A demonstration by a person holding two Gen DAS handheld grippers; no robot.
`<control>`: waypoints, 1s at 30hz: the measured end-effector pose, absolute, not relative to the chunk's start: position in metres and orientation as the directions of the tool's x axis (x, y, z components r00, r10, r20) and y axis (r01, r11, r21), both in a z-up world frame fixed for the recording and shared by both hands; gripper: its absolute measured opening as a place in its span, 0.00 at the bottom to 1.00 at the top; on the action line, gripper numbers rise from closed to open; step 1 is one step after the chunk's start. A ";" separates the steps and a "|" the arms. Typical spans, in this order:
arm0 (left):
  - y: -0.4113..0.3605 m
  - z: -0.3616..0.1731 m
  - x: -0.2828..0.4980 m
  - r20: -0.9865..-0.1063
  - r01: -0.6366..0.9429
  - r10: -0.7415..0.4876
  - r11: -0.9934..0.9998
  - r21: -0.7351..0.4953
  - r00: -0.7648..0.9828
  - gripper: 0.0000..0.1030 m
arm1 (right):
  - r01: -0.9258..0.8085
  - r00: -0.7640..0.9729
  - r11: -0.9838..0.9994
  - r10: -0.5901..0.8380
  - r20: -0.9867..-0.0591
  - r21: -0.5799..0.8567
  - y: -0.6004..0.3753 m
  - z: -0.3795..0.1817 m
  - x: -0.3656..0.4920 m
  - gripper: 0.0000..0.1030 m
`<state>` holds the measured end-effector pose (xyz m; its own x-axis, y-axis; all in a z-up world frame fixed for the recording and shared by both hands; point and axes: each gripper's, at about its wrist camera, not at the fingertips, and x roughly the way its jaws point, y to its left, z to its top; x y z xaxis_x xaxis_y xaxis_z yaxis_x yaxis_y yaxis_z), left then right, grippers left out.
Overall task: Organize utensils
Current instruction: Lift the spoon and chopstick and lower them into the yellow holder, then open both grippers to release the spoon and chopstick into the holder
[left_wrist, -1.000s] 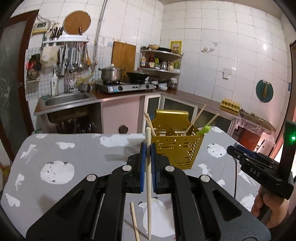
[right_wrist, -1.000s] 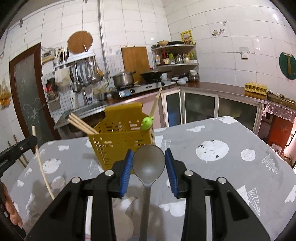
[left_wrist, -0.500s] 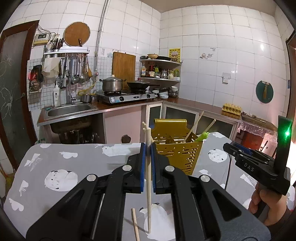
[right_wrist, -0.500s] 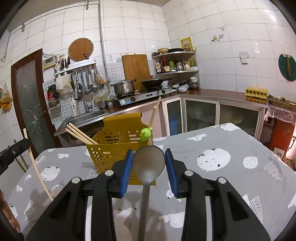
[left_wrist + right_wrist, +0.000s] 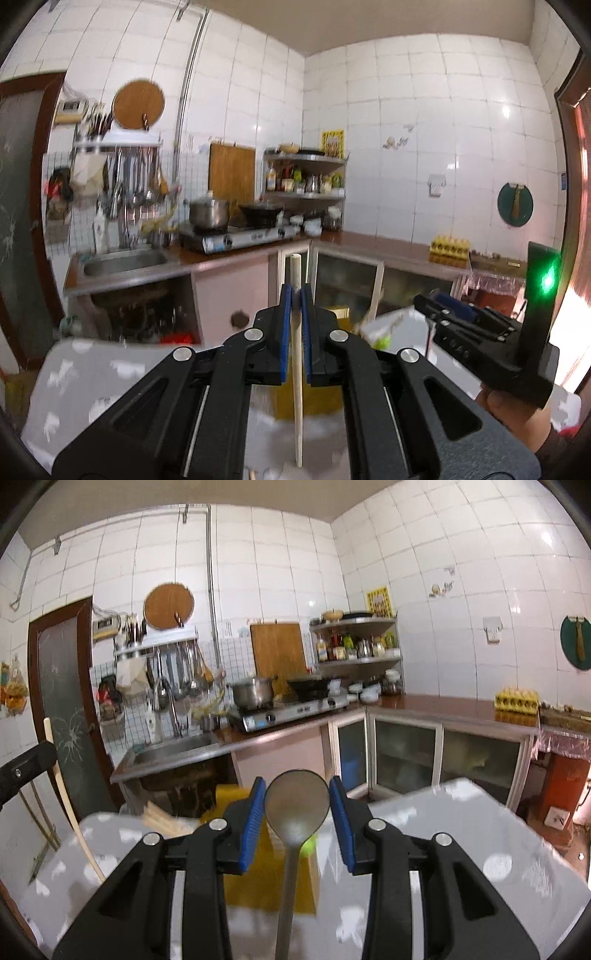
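So right now my left gripper (image 5: pixel 295 291) is clamped tight on a single wooden chopstick (image 5: pixel 297 369), which stands nearly upright between the blue pads. My right gripper (image 5: pixel 296 794) has its jaws pinched on the bowl of a grey ladle (image 5: pixel 295 805), handle running down toward the camera. Behind both, the yellow utensil basket (image 5: pixel 266 878) sits on the grey patterned tablecloth (image 5: pixel 461 849), pretty blurred.

Walls: you face white glossy tiles (image 5: pixel 280 572).
Counter: brown L-shaped top (image 5: pixel 443 705), sink (image 5: pixel 173 747) left, stove (image 5: pixel 295 710) centre.
Door: dark frame (image 5: pixel 62 701) at left.
Corner: shelf (image 5: pixel 358 642) with bottles.
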<state>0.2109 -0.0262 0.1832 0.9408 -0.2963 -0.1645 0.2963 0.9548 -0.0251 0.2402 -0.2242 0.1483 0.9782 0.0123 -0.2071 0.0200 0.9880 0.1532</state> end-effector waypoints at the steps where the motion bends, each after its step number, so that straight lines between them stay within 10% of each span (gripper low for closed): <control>1: -0.031 0.190 0.216 -0.149 0.293 -0.292 0.956 -0.017 0.945 0.04 | 0.025 0.983 0.989 0.003 -0.185 0.147 -0.223 0.159 0.246 0.35; 13: -0.065 0.204 0.326 -0.047 0.209 -0.209 0.978 -0.009 0.977 0.04 | 0.069 0.995 0.987 -0.058 -0.083 0.142 -0.212 0.184 0.336 0.35; 30: -0.050 0.108 0.386 -0.291 0.183 -0.189 0.982 -0.049 0.938 0.06 | 0.144 0.962 0.988 -0.128 -0.240 0.050 -0.220 0.110 0.368 0.36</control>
